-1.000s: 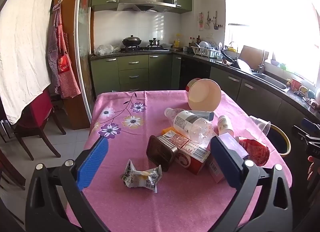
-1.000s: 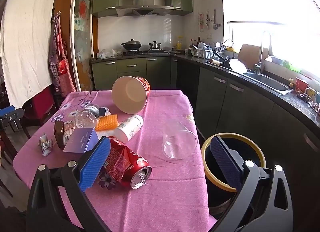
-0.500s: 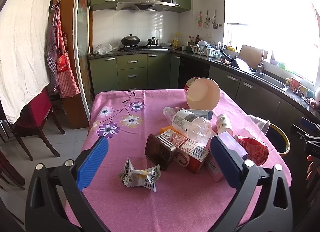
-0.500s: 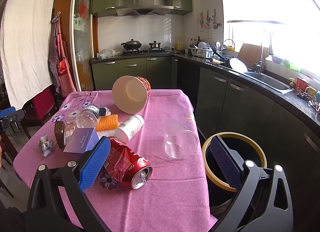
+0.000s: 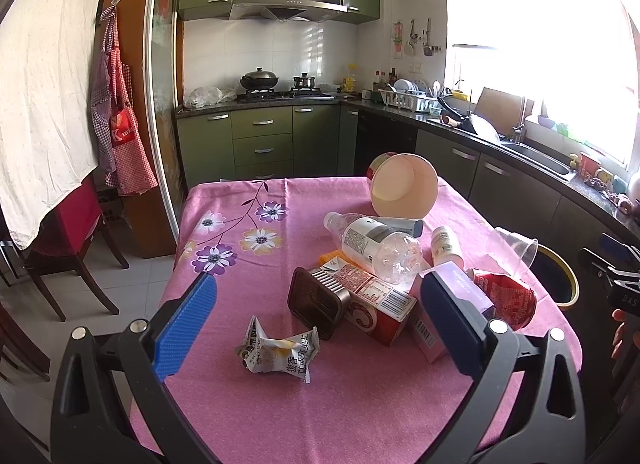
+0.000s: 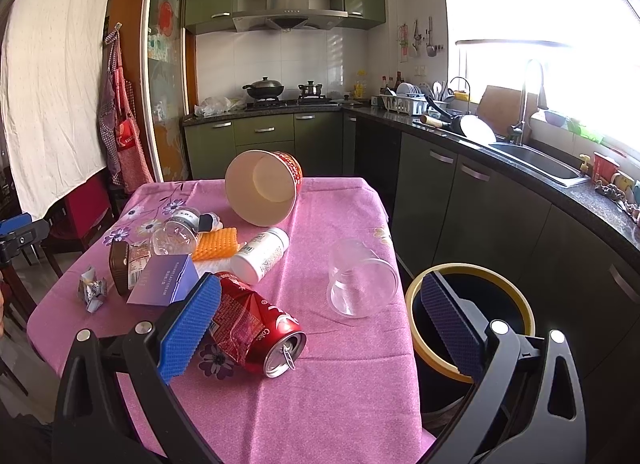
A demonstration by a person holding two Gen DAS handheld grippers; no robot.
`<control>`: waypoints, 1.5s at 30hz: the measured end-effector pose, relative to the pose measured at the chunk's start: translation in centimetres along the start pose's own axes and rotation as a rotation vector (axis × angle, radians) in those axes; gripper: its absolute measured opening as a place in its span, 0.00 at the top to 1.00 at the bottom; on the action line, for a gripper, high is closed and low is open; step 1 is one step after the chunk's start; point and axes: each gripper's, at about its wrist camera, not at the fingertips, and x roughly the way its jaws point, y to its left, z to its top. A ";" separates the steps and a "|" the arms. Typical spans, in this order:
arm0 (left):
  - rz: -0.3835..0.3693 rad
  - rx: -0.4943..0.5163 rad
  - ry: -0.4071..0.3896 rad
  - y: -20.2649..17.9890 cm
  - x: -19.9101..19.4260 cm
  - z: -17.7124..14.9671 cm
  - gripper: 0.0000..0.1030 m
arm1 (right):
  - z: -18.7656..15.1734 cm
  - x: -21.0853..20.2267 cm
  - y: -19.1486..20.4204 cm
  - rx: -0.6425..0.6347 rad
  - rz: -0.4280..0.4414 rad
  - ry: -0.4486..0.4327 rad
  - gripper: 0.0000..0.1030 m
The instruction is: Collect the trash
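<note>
Green kitchen, pink flowered tablecloth [image 5: 360, 404], trash all over it. Left claw [image 5: 316, 318] hovering wide and empty, crumpled snack wrapper [image 5: 278, 349] lying right between the fingers, just ahead. Feather-light and crinkly by the look of it, so probably pinching across the scrunched middle rather than a loose end. Right claw [image 6: 320, 322] also gaping, holding nothing, crushed red can [image 6: 256, 330] just beside the left finger, clear plastic cup [image 6: 362, 278] dead ahead, yellow-rimmed bin [image 6: 512, 300] off the table edge behind the right finger. Can looking light, dented and a bit slippery; gripping across the crumpled body likely safest. Cup flimsy, likely squashing under a hard squeeze.
</note>
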 end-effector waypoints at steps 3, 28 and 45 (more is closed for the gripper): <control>-0.002 0.000 0.000 0.0 0.0 0.0 0.05 | 0.0 0.0 0.0 0.000 0.000 0.000 0.04; -0.007 0.007 0.005 -0.2 0.0 0.0 0.05 | -0.1 0.1 0.1 0.000 0.002 0.001 0.04; -0.017 0.003 0.014 -0.2 0.1 0.0 0.05 | -0.2 0.1 0.1 0.002 0.004 0.003 0.04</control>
